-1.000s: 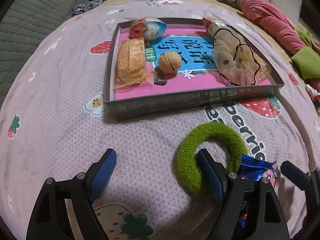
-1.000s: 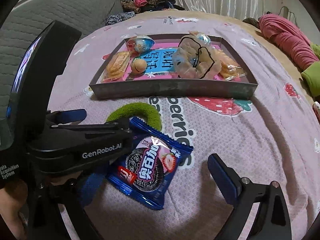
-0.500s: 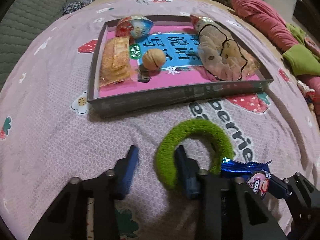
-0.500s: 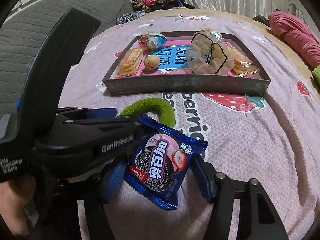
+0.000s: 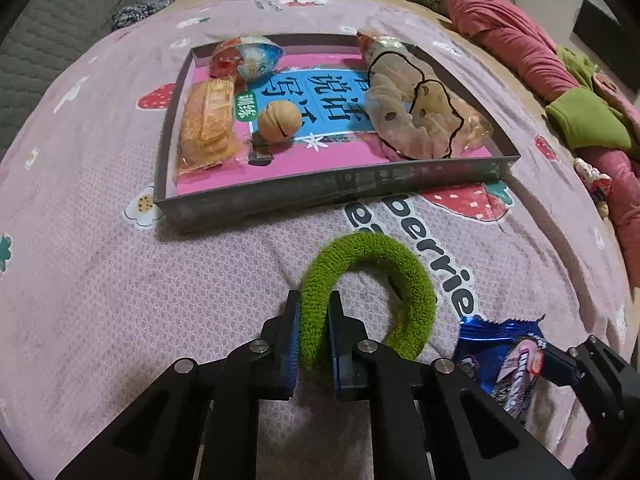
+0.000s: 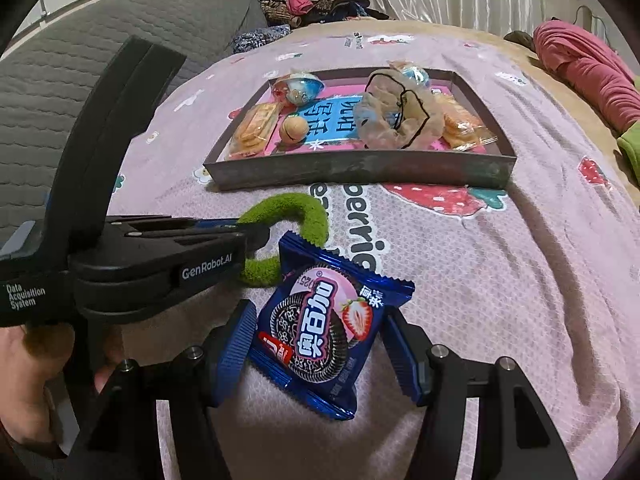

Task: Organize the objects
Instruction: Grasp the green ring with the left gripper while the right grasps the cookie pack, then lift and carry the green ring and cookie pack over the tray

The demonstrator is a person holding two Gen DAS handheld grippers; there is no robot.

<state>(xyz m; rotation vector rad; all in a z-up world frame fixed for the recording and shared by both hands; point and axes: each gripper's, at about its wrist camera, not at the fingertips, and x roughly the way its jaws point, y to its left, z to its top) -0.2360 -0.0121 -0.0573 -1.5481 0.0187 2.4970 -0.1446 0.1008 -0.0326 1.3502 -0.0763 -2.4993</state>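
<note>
My left gripper [image 5: 313, 334] is shut on the near left side of a fuzzy green scrunchie [image 5: 374, 272] that lies on the pink bedspread; it also shows in the right wrist view [image 6: 288, 216]. My right gripper [image 6: 320, 344] is shut on a blue Oreo strawberry cookie packet [image 6: 320, 320], pinched at both edges; the packet also shows at the lower right of the left wrist view [image 5: 504, 360]. Ahead lies a grey shallow box [image 5: 340, 192] with a pink floor.
The box holds a biscuit pack [image 5: 206, 128], a walnut [image 5: 279, 121], a round wrapped toy [image 5: 250, 56] and a sheer beige scrunchie [image 5: 416, 116]. Pink and green clothes [image 5: 560, 80] are piled at the right. A grey quilted headboard [image 6: 100, 60] is at the left.
Both grippers closed: the left one onto the green scrunchie, the right one onto the cookie packet. Both moved slightly forward toward the box.
</note>
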